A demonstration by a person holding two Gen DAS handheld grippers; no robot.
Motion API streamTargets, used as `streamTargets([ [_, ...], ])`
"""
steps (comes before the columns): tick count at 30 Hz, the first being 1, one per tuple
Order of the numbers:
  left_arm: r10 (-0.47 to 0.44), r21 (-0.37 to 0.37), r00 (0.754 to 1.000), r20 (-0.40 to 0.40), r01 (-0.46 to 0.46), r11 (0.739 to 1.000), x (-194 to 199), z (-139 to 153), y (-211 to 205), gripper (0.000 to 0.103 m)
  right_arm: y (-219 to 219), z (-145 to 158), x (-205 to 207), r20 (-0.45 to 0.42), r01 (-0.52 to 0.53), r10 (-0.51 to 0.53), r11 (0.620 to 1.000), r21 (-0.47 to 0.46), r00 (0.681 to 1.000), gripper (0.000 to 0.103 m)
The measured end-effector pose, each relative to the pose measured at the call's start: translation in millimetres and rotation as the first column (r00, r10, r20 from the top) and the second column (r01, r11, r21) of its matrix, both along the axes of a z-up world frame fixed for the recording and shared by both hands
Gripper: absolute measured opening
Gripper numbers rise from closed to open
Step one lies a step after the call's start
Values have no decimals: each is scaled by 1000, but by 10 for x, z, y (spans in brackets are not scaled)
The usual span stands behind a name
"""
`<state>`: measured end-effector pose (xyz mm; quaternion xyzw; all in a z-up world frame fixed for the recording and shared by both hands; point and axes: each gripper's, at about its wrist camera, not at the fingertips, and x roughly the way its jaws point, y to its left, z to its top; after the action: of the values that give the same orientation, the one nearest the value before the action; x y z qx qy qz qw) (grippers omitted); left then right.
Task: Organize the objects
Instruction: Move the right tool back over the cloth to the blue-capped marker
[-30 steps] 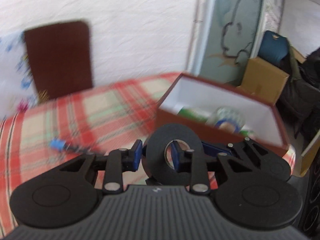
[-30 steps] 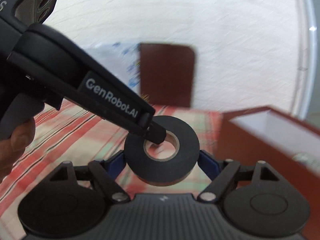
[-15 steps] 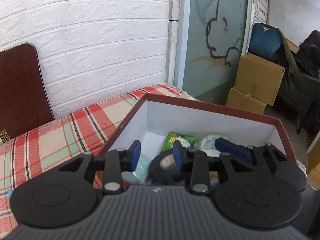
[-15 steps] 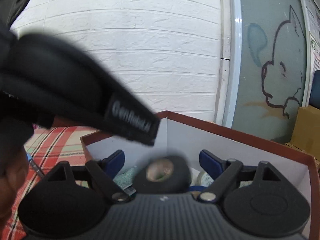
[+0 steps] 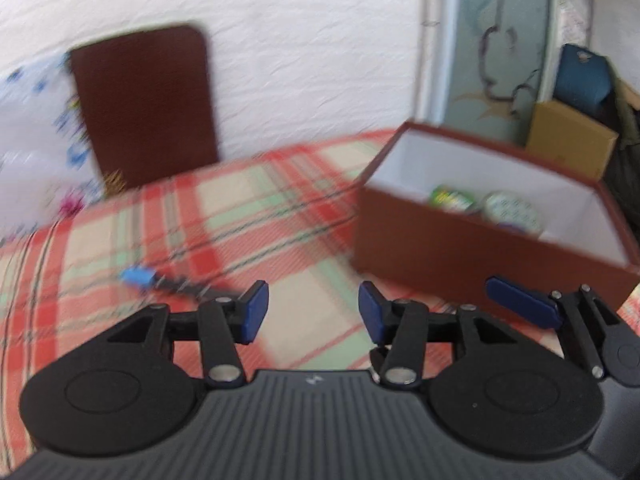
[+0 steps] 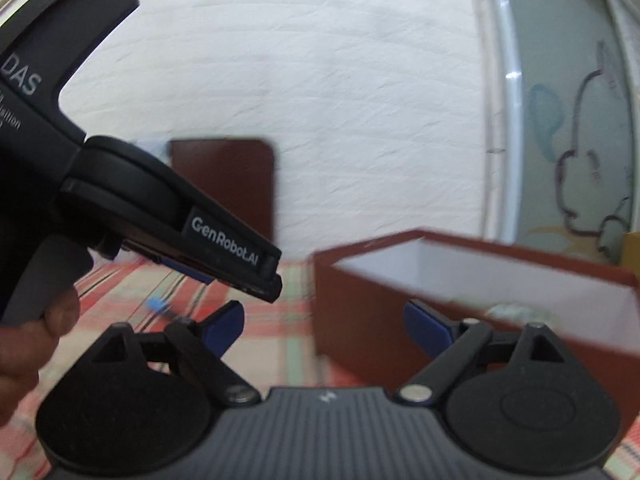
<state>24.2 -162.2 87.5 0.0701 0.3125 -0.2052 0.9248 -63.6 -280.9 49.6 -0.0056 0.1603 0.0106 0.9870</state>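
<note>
Over the plaid tablecloth (image 5: pixel 280 216) in the left wrist view, the left gripper (image 5: pixel 313 312) is opening with nothing between its jaws, one blue-tipped pen (image 5: pixel 160 279) lying ahead and leftward, its length running left-right, nearer this hand, while one brown box (image 5: pixel 488 240) is holding two visible items. Across the right wrist view, the right gripper (image 6: pixel 324 326) is also opening empty, the pen (image 6: pixel 154 304) lying far left and the box (image 6: pixel 400 320) just ahead-right.
</note>
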Motion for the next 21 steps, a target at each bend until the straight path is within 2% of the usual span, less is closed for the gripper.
streamTargets([
  [4, 123, 26, 987, -102, -121, 992, 57, -270, 477, 52, 138, -189, 221, -161, -72, 82, 995, 68, 983, 90],
  [8, 224, 72, 967, -125, -216, 974, 74, -449, 887, 52, 359, -270, 242, -212, -94, 104, 994, 56, 972, 90],
  [11, 285, 72, 948, -139, -277, 958, 89, -523, 1165, 52, 446, -327, 354, -250, -105, 112, 994, 38, 962, 90],
  [18, 337, 61, 937, -89, -332, 941, 109, -605, 1535, 56, 759, -432, 488, -307, -131, 103, 989, -71, 946, 89],
  [21, 345, 61, 936, -65, -342, 938, 137, -636, 1616, 60, 826, -431, 615, -300, -127, 89, 986, -109, 950, 89],
])
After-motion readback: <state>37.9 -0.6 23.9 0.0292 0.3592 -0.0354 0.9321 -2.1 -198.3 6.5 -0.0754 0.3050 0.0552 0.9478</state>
